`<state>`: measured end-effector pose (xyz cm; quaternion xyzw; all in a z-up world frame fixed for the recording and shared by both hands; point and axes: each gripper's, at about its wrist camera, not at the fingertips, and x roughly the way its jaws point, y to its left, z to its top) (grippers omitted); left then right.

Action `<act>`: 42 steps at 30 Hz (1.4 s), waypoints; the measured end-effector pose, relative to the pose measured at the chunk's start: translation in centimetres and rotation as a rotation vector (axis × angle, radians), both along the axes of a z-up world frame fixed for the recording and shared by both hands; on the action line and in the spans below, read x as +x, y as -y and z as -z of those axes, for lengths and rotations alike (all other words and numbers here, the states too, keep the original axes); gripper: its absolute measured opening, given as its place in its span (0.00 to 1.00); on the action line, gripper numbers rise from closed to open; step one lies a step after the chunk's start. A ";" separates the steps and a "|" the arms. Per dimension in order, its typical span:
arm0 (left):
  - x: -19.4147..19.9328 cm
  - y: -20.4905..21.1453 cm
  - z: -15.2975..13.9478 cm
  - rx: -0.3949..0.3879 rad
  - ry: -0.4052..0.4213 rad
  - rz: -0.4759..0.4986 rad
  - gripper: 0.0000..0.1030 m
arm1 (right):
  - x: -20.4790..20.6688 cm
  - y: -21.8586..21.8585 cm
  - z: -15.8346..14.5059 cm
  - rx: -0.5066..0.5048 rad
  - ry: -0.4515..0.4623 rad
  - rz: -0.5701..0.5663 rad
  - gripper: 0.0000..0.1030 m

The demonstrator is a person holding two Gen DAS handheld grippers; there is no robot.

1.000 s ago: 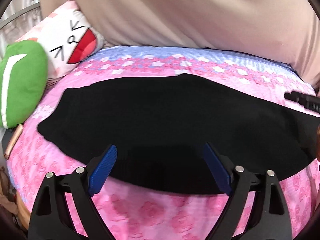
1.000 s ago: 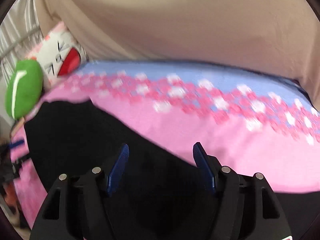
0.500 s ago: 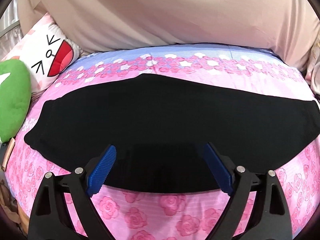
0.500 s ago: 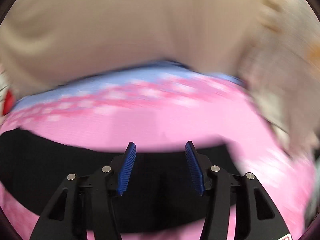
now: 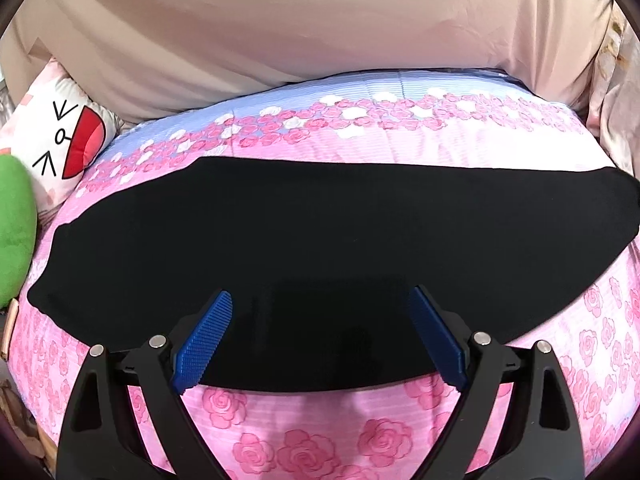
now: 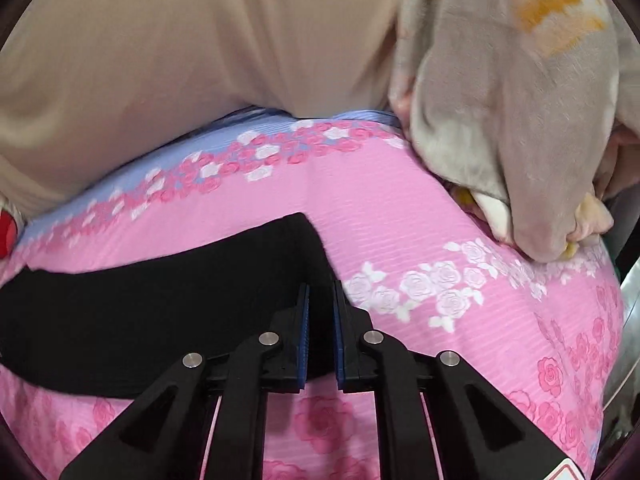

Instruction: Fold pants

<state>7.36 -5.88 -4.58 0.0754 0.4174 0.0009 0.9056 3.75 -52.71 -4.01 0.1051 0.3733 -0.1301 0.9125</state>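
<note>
— Pants (image 5: pixel 320 232), where are they lying?

— Flat across the bed (image 5: pixel 304 432), a long black band on the pink rose-print sheet, running side to side under a beige curtain (image 5: pixel 280 32).

— Left gripper (image 5: pixel 320 336)?

— It hangs over the near edge of the pants at about mid-length, jaws spread wide, blue pads (image 5: pixel 204 340) clear of the cloth, nothing between them.

— And the right gripper (image 6: pixel 320 332)?

— At the end of the pants (image 6: pixel 160 300), near the squared-off corner. Its jaws have just been closing and now stand almost together, with only a narrow slit left. Black cloth shows in that slit, but I cannot tell whether it is pinched or simply lies beneath.

— Anything else around?

— A cartoon-face pillow (image 5: pixel 60 140) and a green cushion (image 5: pixel 14 232) at the left end; a grey plush blanket (image 6: pixel 512 112) heaped past the right end.
</note>
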 end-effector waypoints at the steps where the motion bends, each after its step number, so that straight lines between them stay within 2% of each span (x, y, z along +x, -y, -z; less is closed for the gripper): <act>1: 0.1 0.2 0.1 0.005 0.000 0.000 0.85 | 0.6 0.7 0.9 0.024 -0.038 -0.004 0.10; 2: 0.2 0.5 0.1 0.005 -0.002 0.003 0.85 | 1.0 1.4 2.5 0.053 -0.093 -0.006 0.13; 3: 0.3 0.6 0.2 0.006 -0.003 0.008 0.85 | 0.7 1.4 2.7 0.062 -0.063 -0.008 0.15; 4: 0.3 0.7 0.2 0.010 -0.003 0.005 0.85 | 0.3 1.5 2.4 0.069 -0.063 -0.002 0.24; 5: 0.4 0.8 0.2 0.014 -0.004 0.001 0.85 | -0.1 1.5 2.0 0.064 -0.059 0.019 0.42; 7: 0.4 0.7 0.2 0.008 -0.004 0.002 0.85 | -1.1 1.5 1.2 0.064 -0.027 0.052 0.56; 10: 0.3 0.2 0.0 0.006 0.006 -0.006 0.85 | -1.0 2.1 2.1 0.166 -0.032 0.024 0.57; 12: 0.2 -0.4 -0.1 0.000 0.008 -0.015 0.85 | -0.4 1.8 3.6 0.175 -0.060 0.015 0.59; 13: 0.0 -0.9 -0.2 -0.005 0.010 -0.022 0.85 | -0.3 1.4 3.6 0.157 -0.058 0.015 0.46; 14: -0.2 -1.4 -0.3 -0.008 0.014 -0.030 0.85 | -0.1 1.1 3.6 0.171 -0.061 0.009 0.20; 15: -0.4 -2.3 -0.4 -0.014 0.018 -0.042 0.85 | 0.1 0.9 3.6 0.231 -0.047 -0.005 0.19; 17: -0.8 -3.8 -0.7 -0.026 0.025 -0.063 0.85 | 0.6 -0.8 2.4 0.188 -0.032 -0.002 0.17; 19: -1.2 -6.1 -1.0 -0.046 0.035 -0.095 0.85 | 0.9 -3.9 0.2 0.185 0.016 -0.063 0.17; 22: -1.9 -9.7 -1.1 -0.078 0.045 -0.147 0.85 | 2.0 -11.0 -3.8 0.177 0.085 -0.218 0.17; 24: -2.3 -11.9 -1.0 -0.101 0.049 -0.175 0.85 | 3.4 -17.9 -5.8 0.189 0.104 -0.365 0.18; 26: -3.2 -14.7 -1.0 -0.128 0.057 -0.210 0.85 | 4.9 -23.8 -6.4 0.194 0.096 -0.473 0.18; 30: -5.1 -20.4 -0.6 -0.157 0.063 -0.281 0.85 | 7.7 -35.7 -5.4 0.201 0.039 -0.657 0.18; 31: -5.9 -22.3 -0.4 -0.163 0.062 -0.307 0.85 | 8.4 -39.1 -4.5 0.199 0.011 -0.701 0.18; 33: -6.9 -24.7 -0.1 -0.170 0.061 -0.334 0.86 | 9.6 -43.2 -2.7 0.215 -0.040 -0.765 0.19; 35: -8.0 -27.0 0.2 -0.169 0.056 -0.365 0.86 | 9.4 -47.4 0.2 0.177 -0.115 -0.806 0.25; 37: -8.8 -28.7 0.6 -0.166 0.056 -0.387 0.86 | 9.3 -50.3 3.0 0.096 -0.164 -0.814 0.34; 38: -9.0 -29.4 0.8 -0.169 0.056 -0.398 0.86 | 9.0 -50.7 3.2 0.079 -0.139 -0.811 0.40; 39: -9.2 -29.9 0.9 -0.174 0.057 -0.405 0.86 | 8.4 -50.7 2.8 0.077 -0.119 -0.808 0.43; 42: -9.5 -32.7 1.3 -0.234 0.072 -0.468 0.91 | 6.7 -48.1 0.0 0.176 -0.068 -0.779 0.46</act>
